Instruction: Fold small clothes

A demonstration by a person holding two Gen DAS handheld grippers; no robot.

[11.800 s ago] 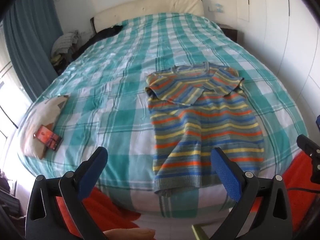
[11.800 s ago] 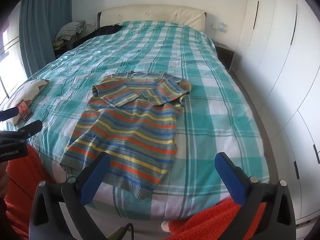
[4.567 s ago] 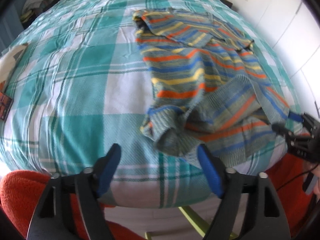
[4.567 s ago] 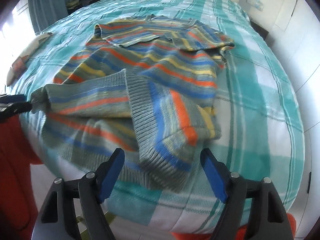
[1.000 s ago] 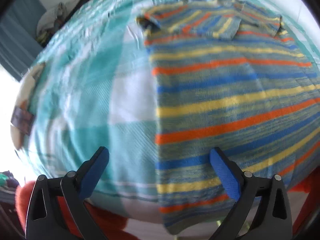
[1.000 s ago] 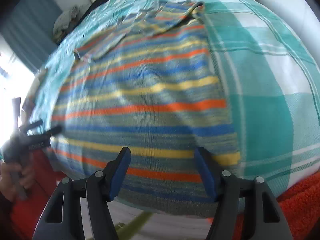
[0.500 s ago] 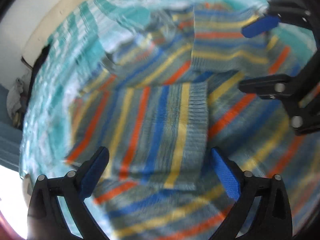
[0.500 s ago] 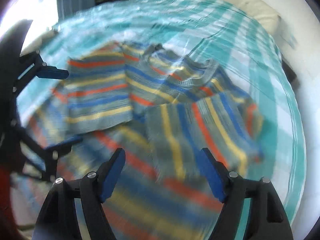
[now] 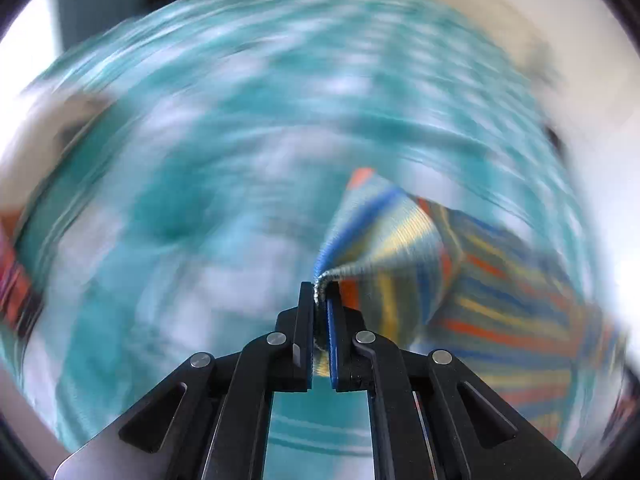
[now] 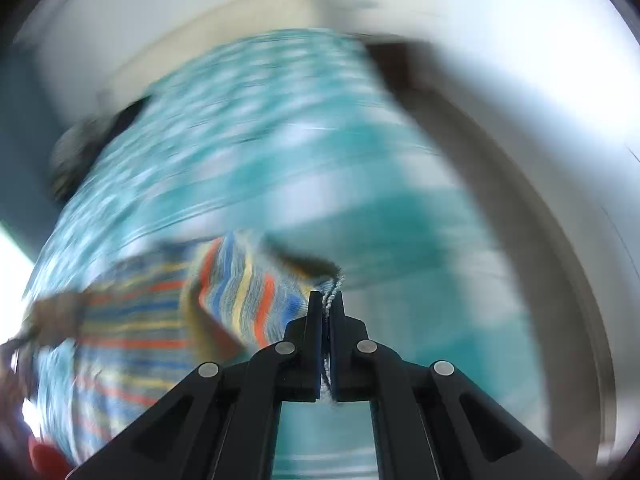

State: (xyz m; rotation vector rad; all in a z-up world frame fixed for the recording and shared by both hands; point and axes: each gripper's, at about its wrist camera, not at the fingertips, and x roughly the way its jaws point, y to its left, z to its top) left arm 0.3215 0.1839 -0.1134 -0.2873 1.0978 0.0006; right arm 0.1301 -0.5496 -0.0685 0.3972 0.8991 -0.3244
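The striped sweater (image 9: 472, 280), grey with orange, blue and yellow bands, hangs stretched between both grippers above the bed. My left gripper (image 9: 320, 292) is shut on one edge of it, and the cloth runs off to the right. My right gripper (image 10: 330, 300) is shut on another edge of the sweater (image 10: 240, 300), and the cloth runs off to the left. Both views are heavily blurred by motion.
The bed with its teal and white checked cover (image 9: 240, 140) fills the background, also in the right wrist view (image 10: 360, 184). A pale headboard (image 10: 248, 24) and white walls lie beyond. A dark heap (image 10: 80, 152) sits at the bed's far left.
Both grippers were open over the sleeve-folded sweater half a second ago. Now both are shut on its edges and lifting it, with the views swinging fast.
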